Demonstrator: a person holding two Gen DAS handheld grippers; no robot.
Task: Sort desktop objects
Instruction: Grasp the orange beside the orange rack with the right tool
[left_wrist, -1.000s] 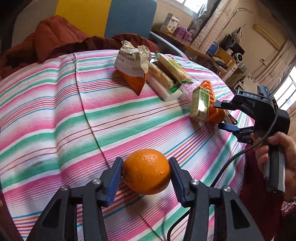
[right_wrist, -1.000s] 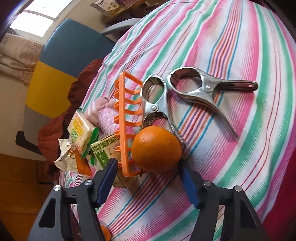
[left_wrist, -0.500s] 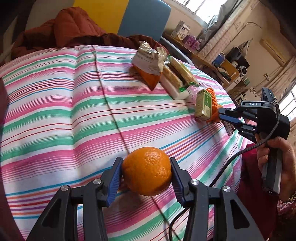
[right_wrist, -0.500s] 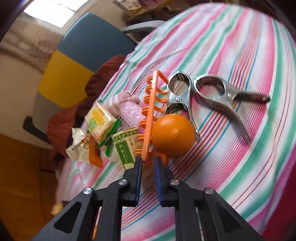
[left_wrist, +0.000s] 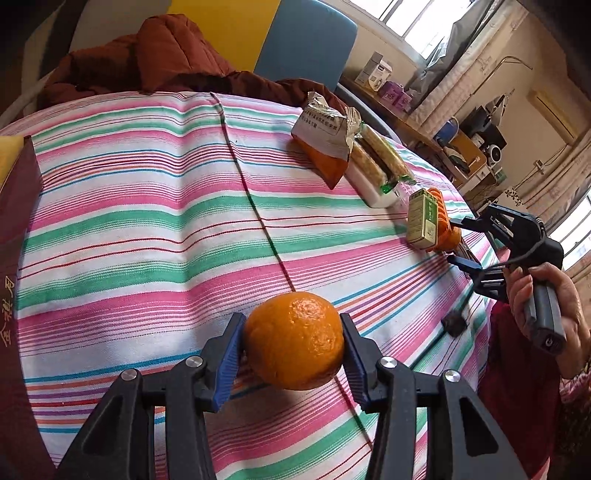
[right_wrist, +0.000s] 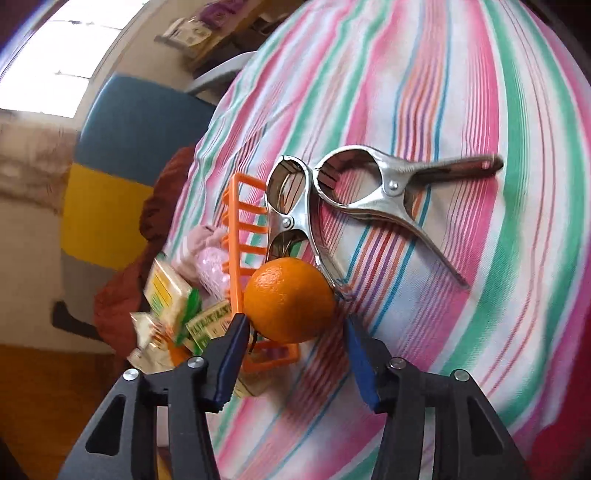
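Our left gripper (left_wrist: 293, 347) clamps an orange (left_wrist: 294, 340) between its blue pads, held over the striped cloth (left_wrist: 147, 229). Our right gripper (right_wrist: 293, 345) stands apart, its pads flanking a second orange (right_wrist: 289, 300) that rests against the orange rack (right_wrist: 243, 258). Two metal clamps (right_wrist: 373, 192) lie just beyond it. Snack packs (left_wrist: 354, 155) and a green box (left_wrist: 422, 221) sit near the rack.

A lived-in home: striped tablecloth (left_wrist: 147, 229), curtained window (left_wrist: 454, 74) (cluttered shelves beside).
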